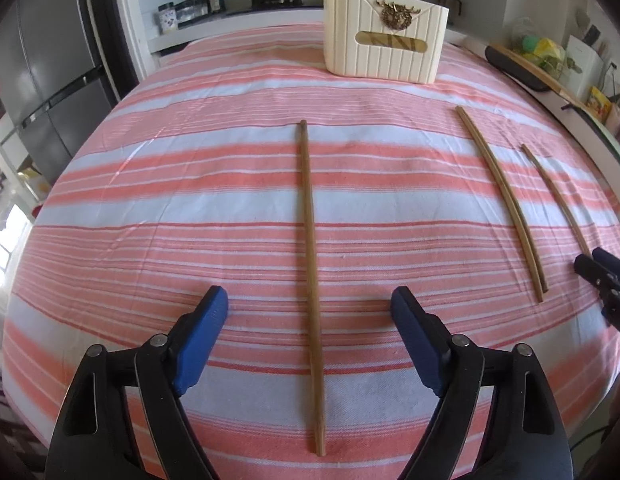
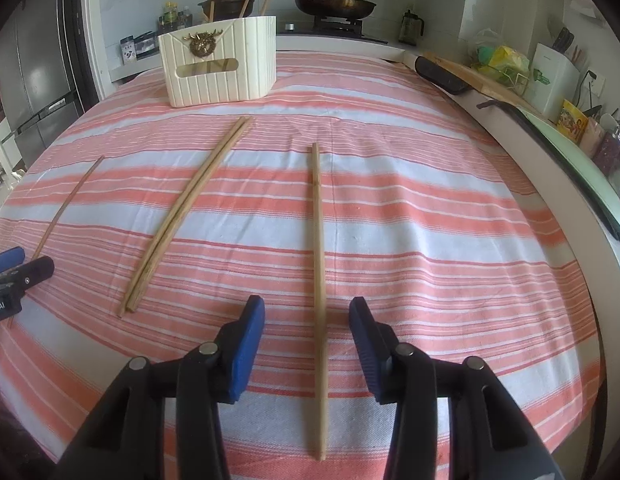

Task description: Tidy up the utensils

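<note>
1. Two hand-held grippers, black arms with blue pads, hang over the bench. Left gripper [image 1: 310,304], bottom of the left wrist view: jaws wide, nothing pressed between the pads. It also shows at the left edge of the right wrist view [image 2: 20,262].
2. Right gripper [image 2: 306,312], bottom of the right wrist view: jaws partly apart, narrower than the left, pads clear of the stick between them. Its tip shows at the right edge of the left wrist view [image 1: 593,264].
3. One left chopstick [image 1: 310,260], flat on the cloth, running from the bottom centre up to mid-frame in the left wrist view; its near part lies between the left jaws, untouched. Seen thin at the left of the right wrist view [image 2: 68,204].
4. One right chopstick [image 2: 318,280], flat on the cloth, bottom centre to mid-frame in the right wrist view, passing between the right jaws without contact; at the right of the left wrist view [image 1: 553,192].
5. One chopstick pair [image 2: 186,216], two sticks side by side and touching, lying between the two single sticks, left of centre in the right wrist view, right of centre in the left [image 1: 501,200].
6. One striped cloth [image 1: 190,200], pink and white, covering the bench.
7. One cream holder [image 2: 220,68], ribbed, with a gold ornament and a slot, upright at the far end of the cloth, top left of centre; several chopsticks stand in it. Top centre-right in the left view [image 1: 385,40].
8. Beyond, a stove with a pan [image 2: 333,4] and a pot [image 2: 228,2].
</note>
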